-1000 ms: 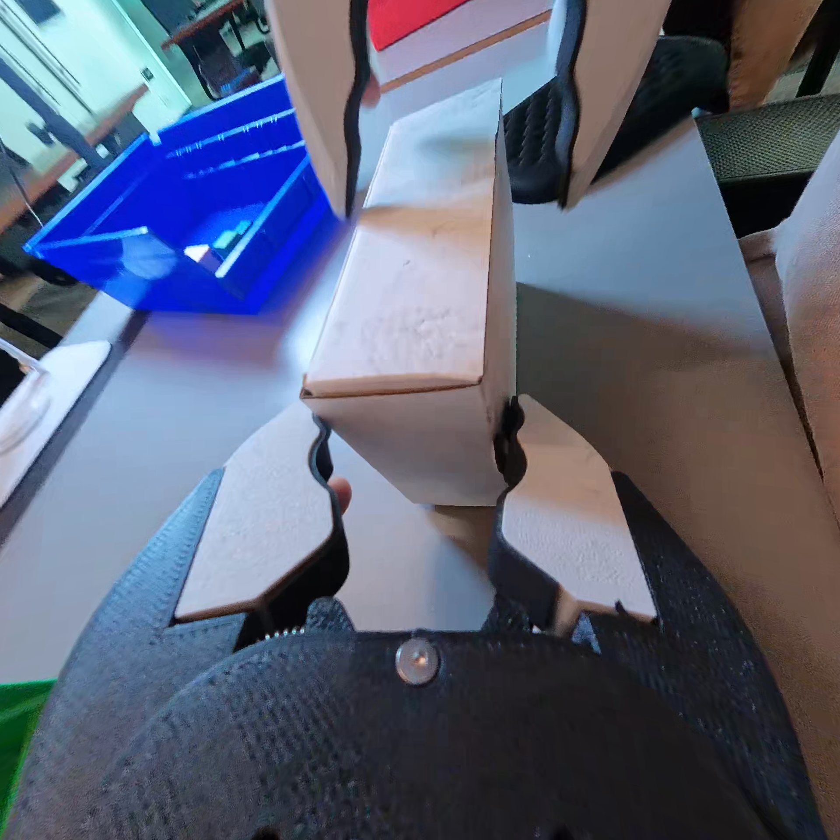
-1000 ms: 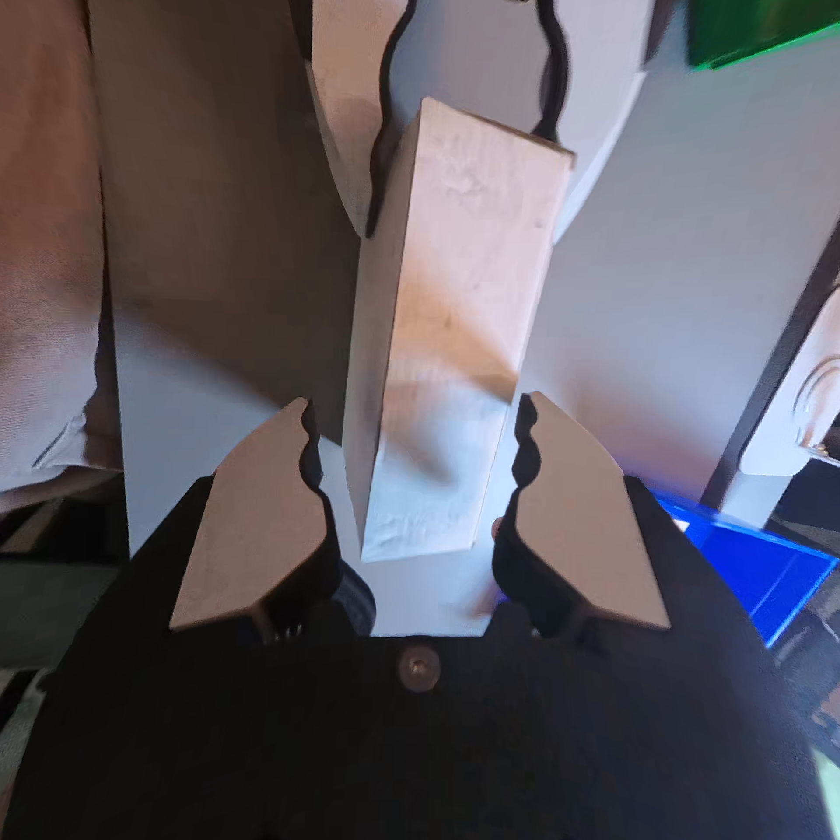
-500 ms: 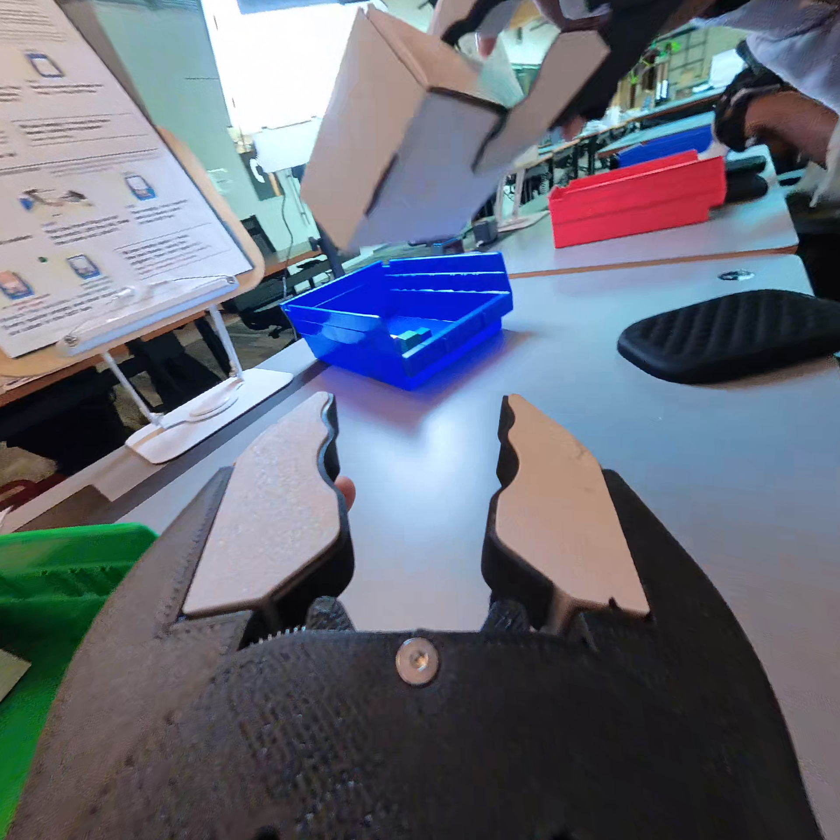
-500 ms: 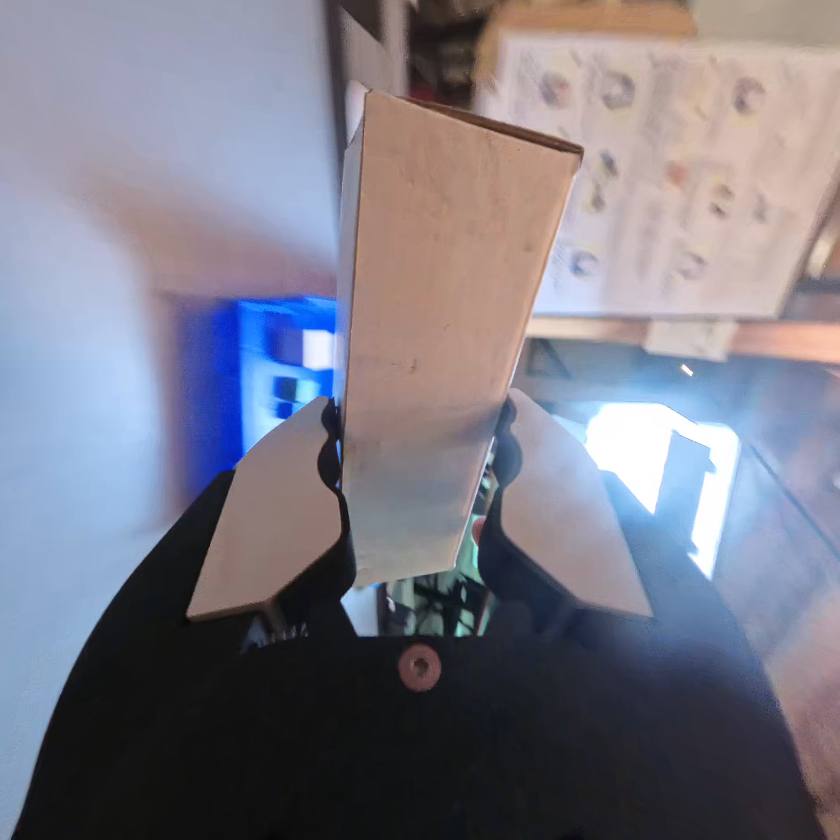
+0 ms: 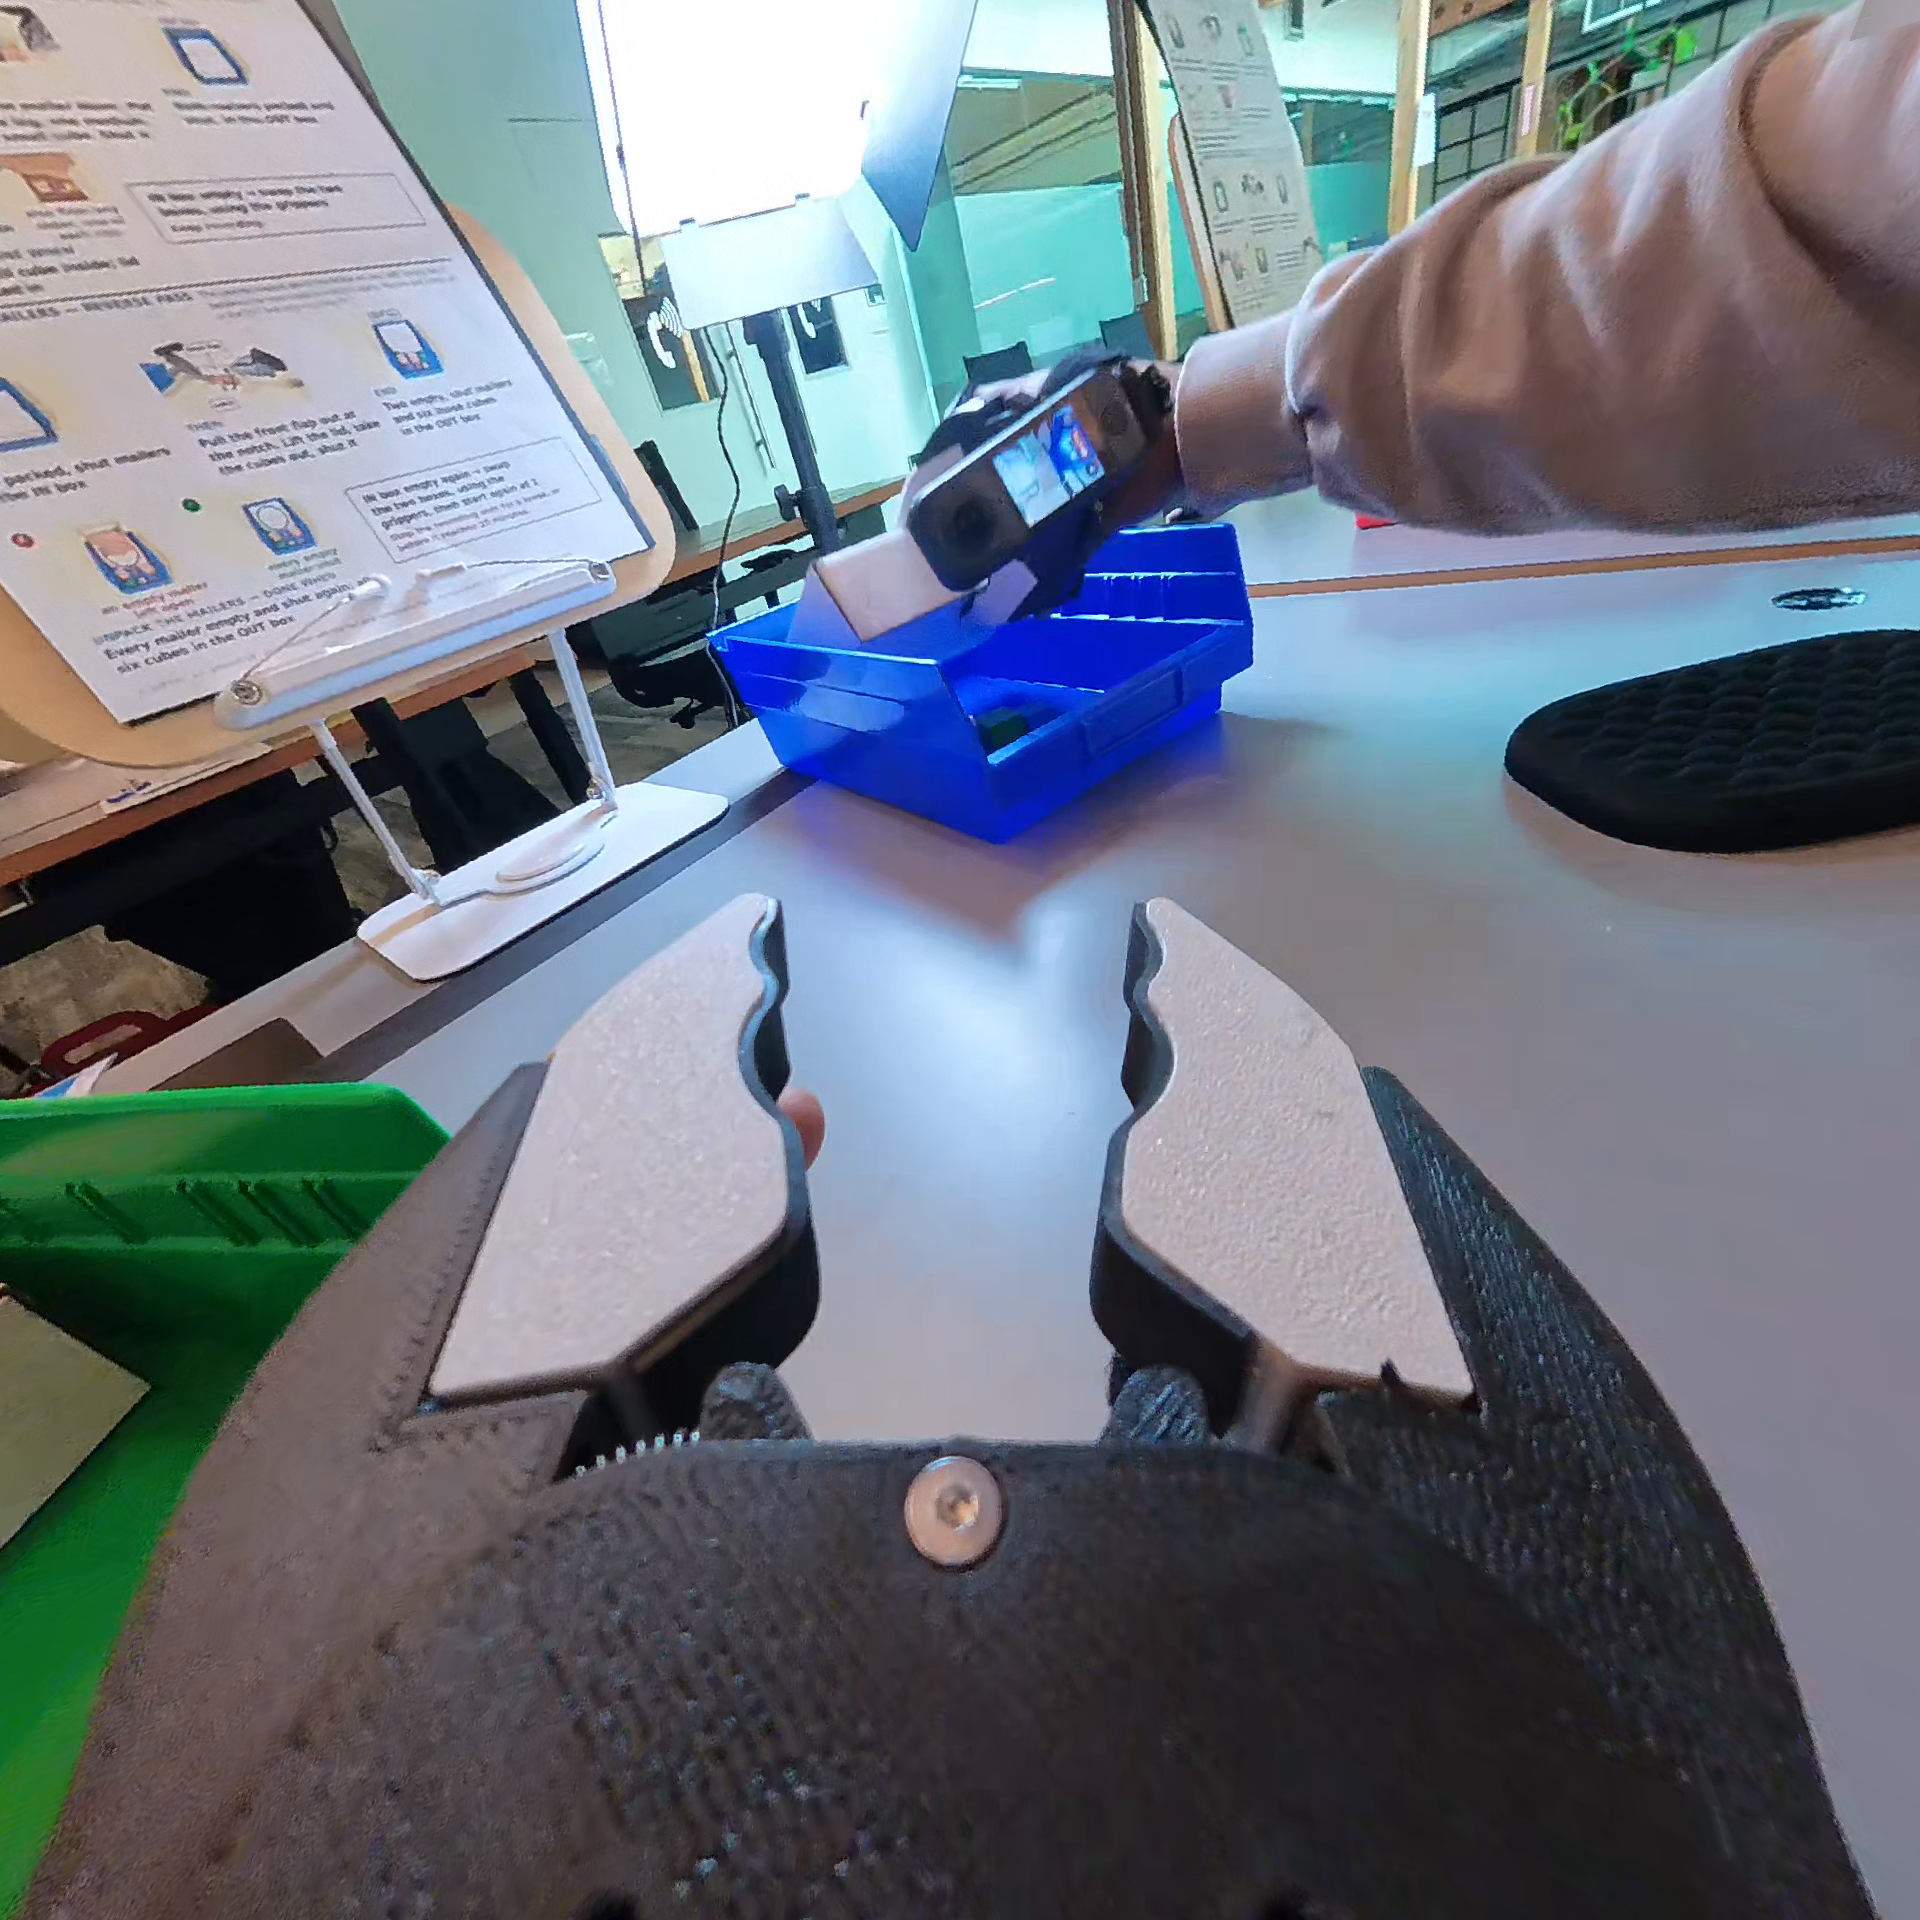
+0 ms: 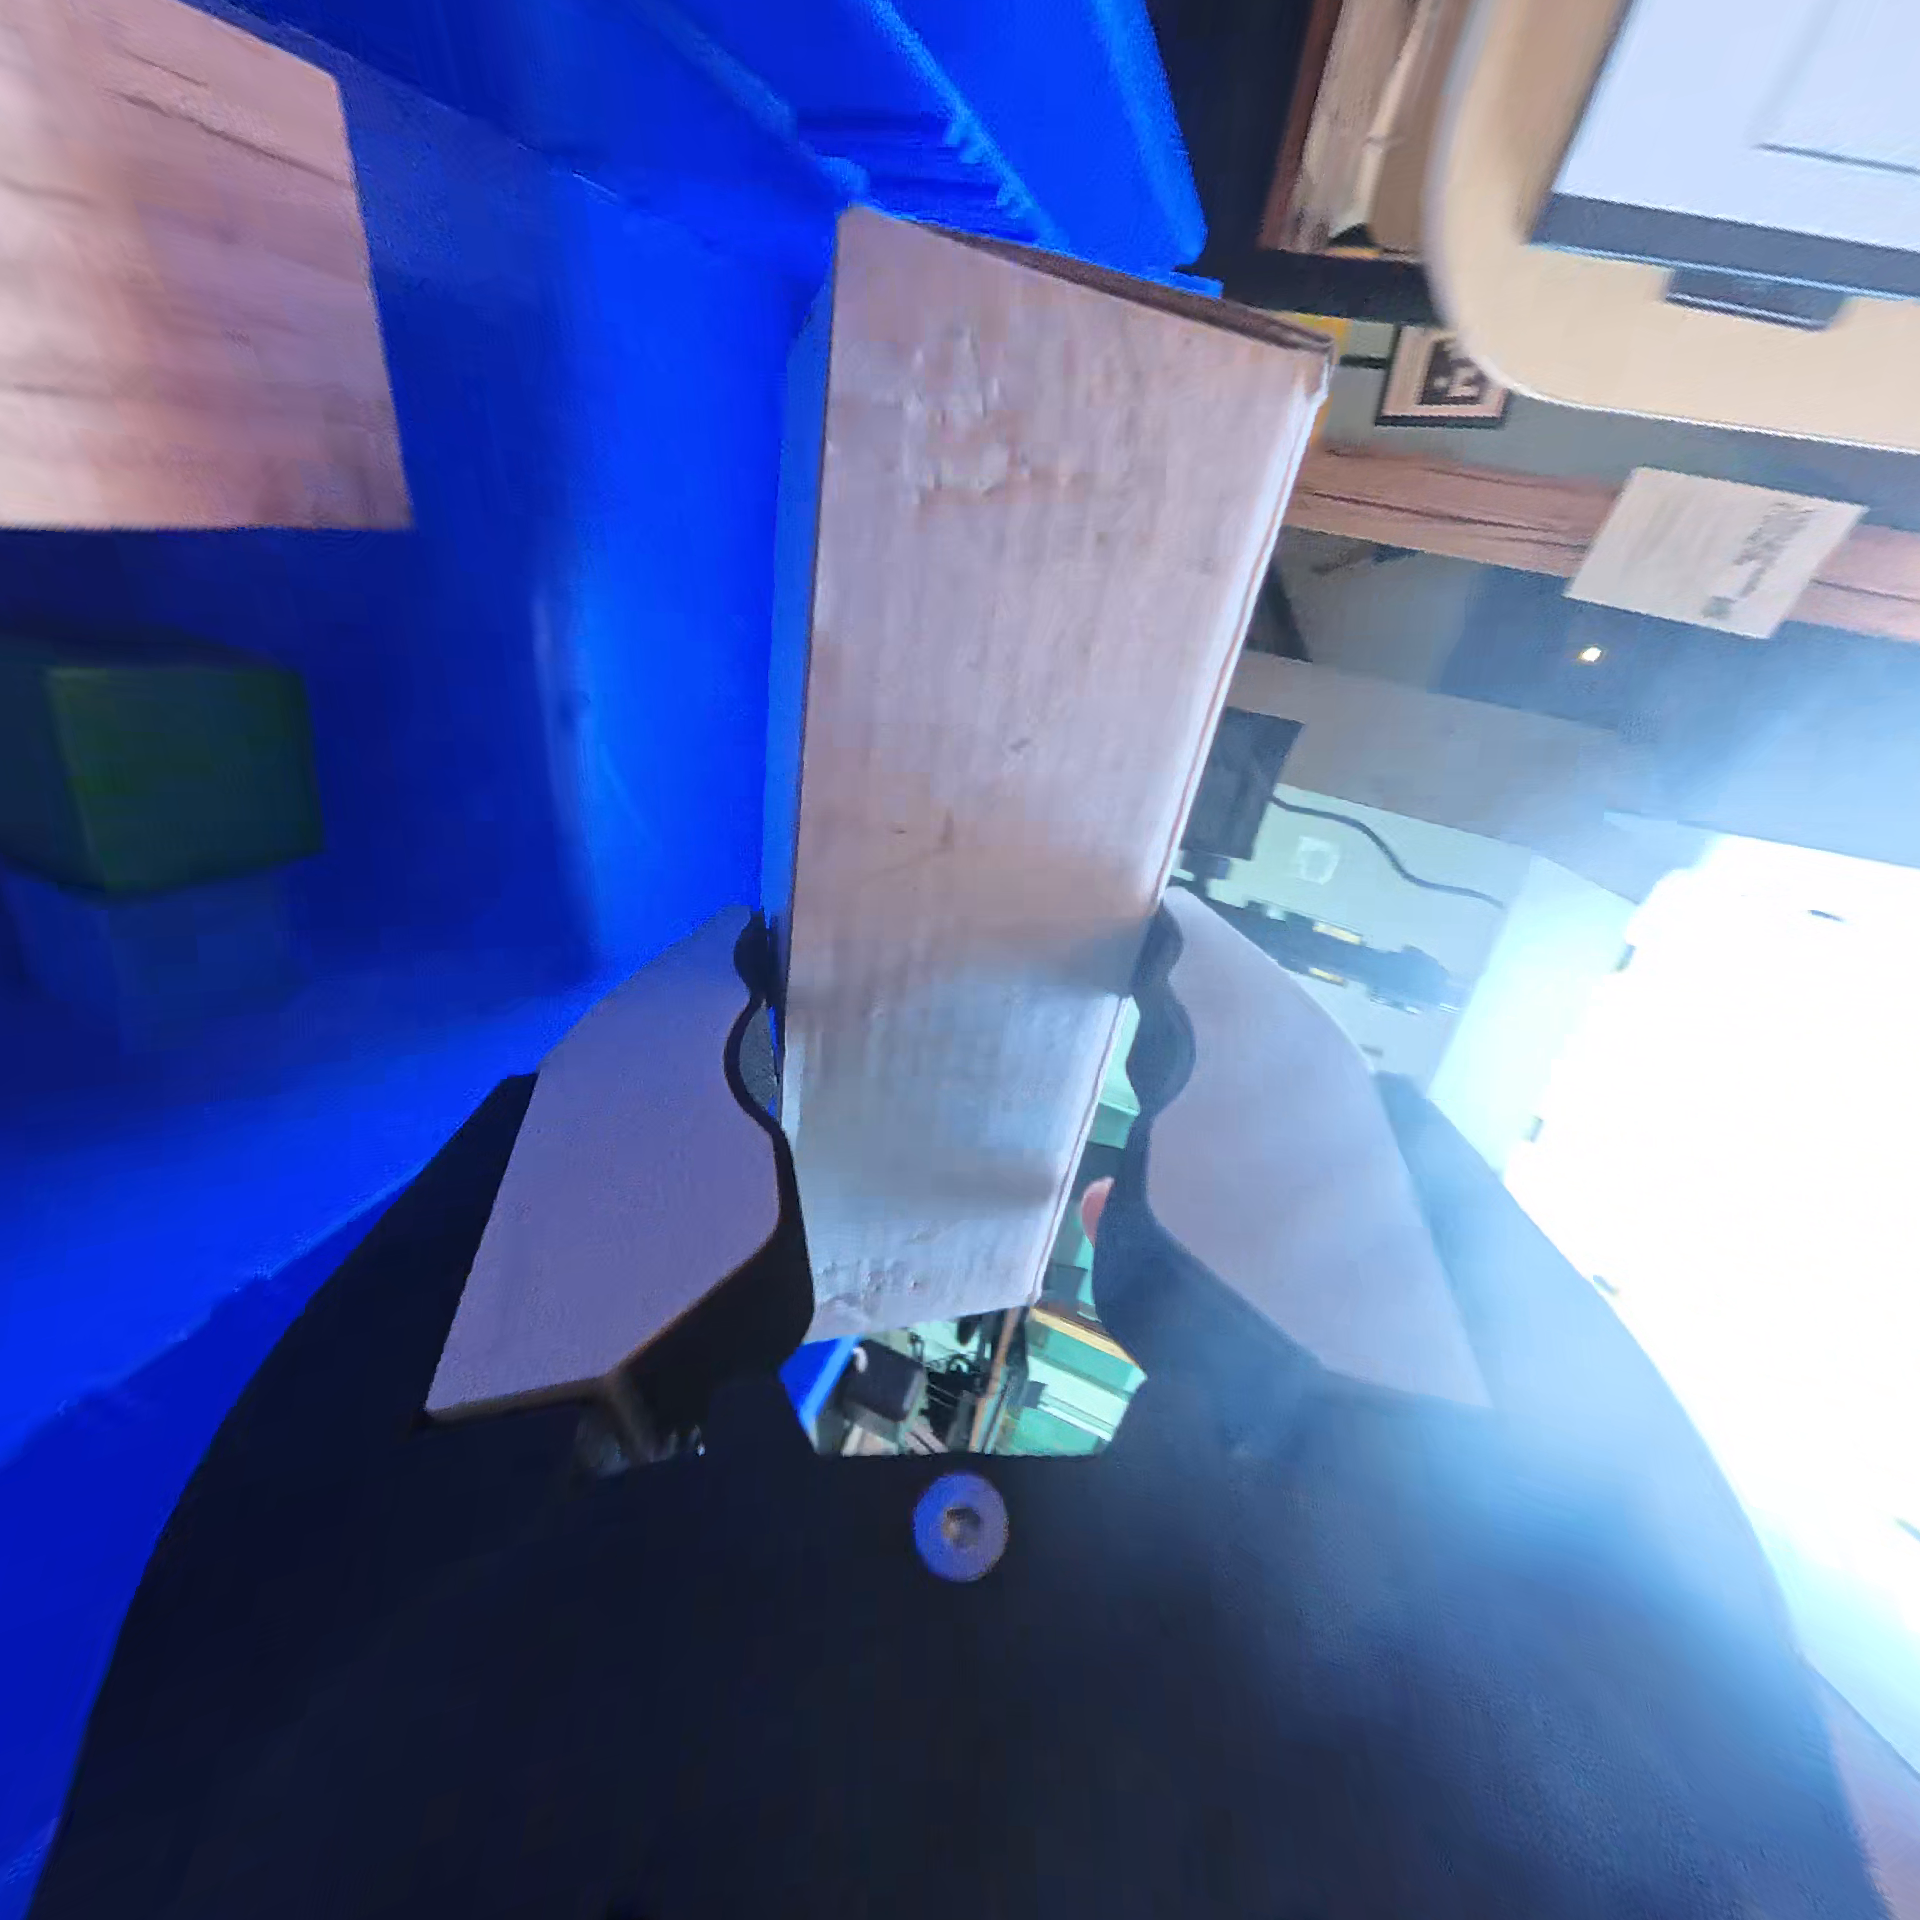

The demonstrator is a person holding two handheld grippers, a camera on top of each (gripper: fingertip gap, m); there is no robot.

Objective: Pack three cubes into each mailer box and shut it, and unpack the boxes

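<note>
Mailer box (image 6: pixel 997 748) is gripped by the right gripper (image 6: pixel 956 1039) over the blue bin's (image 5: pixel 935 769) left rim; a green cube (image 6: pixel 177 769) is seen inside. Left gripper (image 5: pixel 951 997) is held with jaws apart above bare table (image 5: pixel 1455 1039).

We count two mailer boxes (image 6: pixel 997 727) (image 6: pixel 177 312), one green cube (image 6: pixel 177 769), one blue bin (image 5: pixel 997 727) at the far middle of the bench (image 5: pixel 1455 1039), one green bin (image 5: pixel 156 1195) at near left, one black pad (image 5: pixel 1725 738) at right, and one instruction stand (image 5: pixel 312 416) at far left.
</note>
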